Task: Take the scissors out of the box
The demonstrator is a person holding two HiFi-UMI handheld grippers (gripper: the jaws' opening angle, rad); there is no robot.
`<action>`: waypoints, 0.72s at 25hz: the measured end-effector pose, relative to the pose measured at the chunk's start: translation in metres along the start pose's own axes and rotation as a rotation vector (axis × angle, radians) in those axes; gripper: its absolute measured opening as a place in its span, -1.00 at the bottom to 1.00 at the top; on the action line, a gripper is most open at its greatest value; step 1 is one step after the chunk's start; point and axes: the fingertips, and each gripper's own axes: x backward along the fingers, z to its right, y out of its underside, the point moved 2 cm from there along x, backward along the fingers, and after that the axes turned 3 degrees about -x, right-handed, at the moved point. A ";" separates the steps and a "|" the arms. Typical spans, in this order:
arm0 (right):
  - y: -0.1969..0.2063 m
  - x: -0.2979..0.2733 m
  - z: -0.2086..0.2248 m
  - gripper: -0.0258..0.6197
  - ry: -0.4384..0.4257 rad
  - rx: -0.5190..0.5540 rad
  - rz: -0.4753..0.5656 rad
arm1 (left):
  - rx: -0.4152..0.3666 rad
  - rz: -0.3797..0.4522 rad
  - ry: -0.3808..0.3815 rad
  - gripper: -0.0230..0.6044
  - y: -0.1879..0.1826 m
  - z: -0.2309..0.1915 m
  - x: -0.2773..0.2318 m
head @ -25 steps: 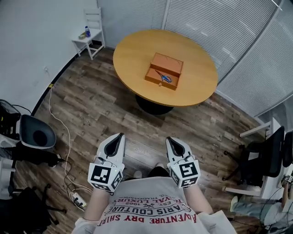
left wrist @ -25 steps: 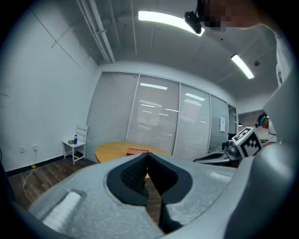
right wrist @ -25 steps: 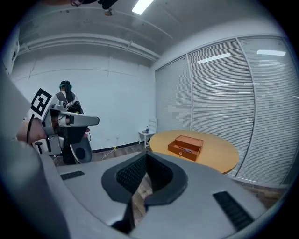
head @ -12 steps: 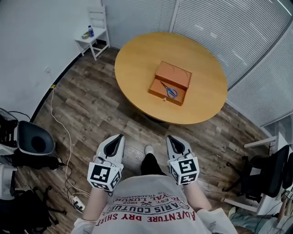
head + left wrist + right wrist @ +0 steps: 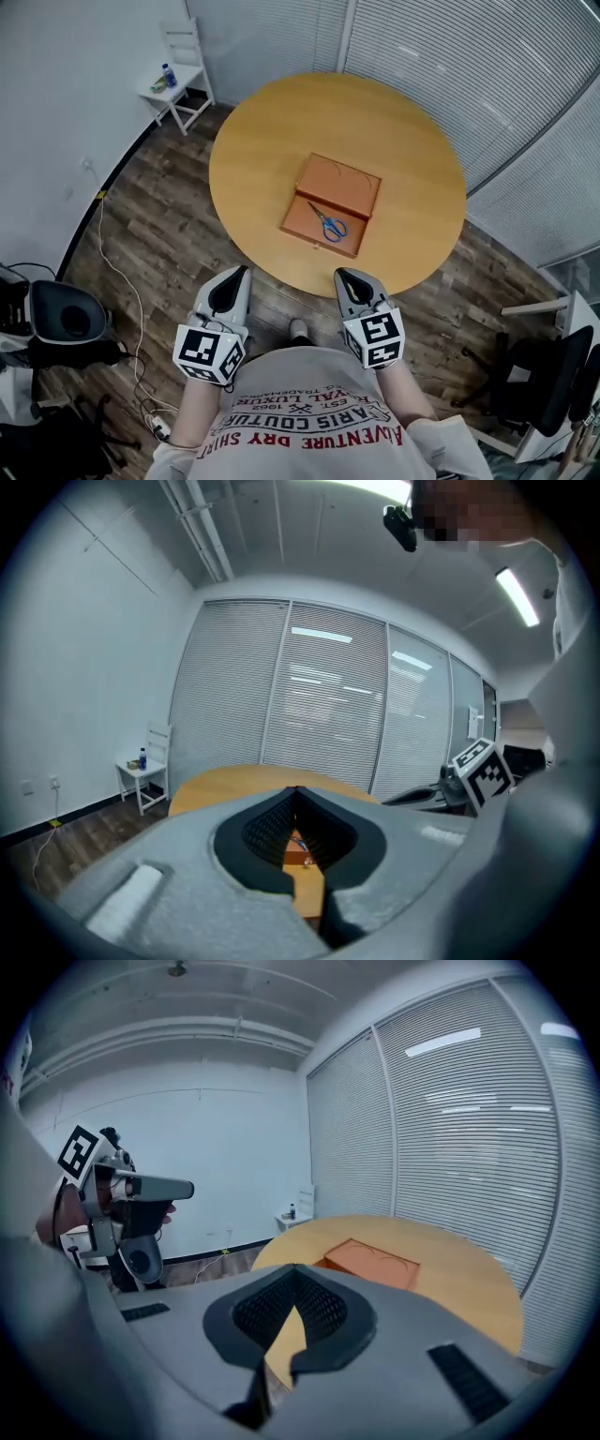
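Observation:
An open orange box [image 5: 333, 187] lies on the round wooden table [image 5: 281, 122]. Blue-handled scissors [image 5: 329, 225] rest in its near tray. Both grippers are held in front of the person's chest, short of the table's near edge and empty. My left gripper [image 5: 239, 272] is shut, its tips meeting [image 5: 296, 789]. My right gripper [image 5: 344, 274] is also shut, with its tips together [image 5: 294, 1267]. The right gripper view shows the box [image 5: 370, 1260] ahead and to the right. In the left gripper view a sliver of the box [image 5: 296, 844] shows through the gap behind the jaws.
A white chair [image 5: 180, 70] with a small bottle [image 5: 167, 74] stands by the far left wall. A black office chair [image 5: 61, 317] and a floor cable [image 5: 114, 262] are at the left, more chairs [image 5: 548, 375] at the right. Blinds line the far wall.
The person has walked toward the table, so the table and box are now much nearer to both grippers. Both grippers stayed shut and side by side.

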 end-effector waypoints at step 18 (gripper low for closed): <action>-0.006 -0.085 0.073 -0.89 0.123 -0.110 -0.141 | -0.040 -0.101 0.255 -0.90 -0.014 -0.035 -0.155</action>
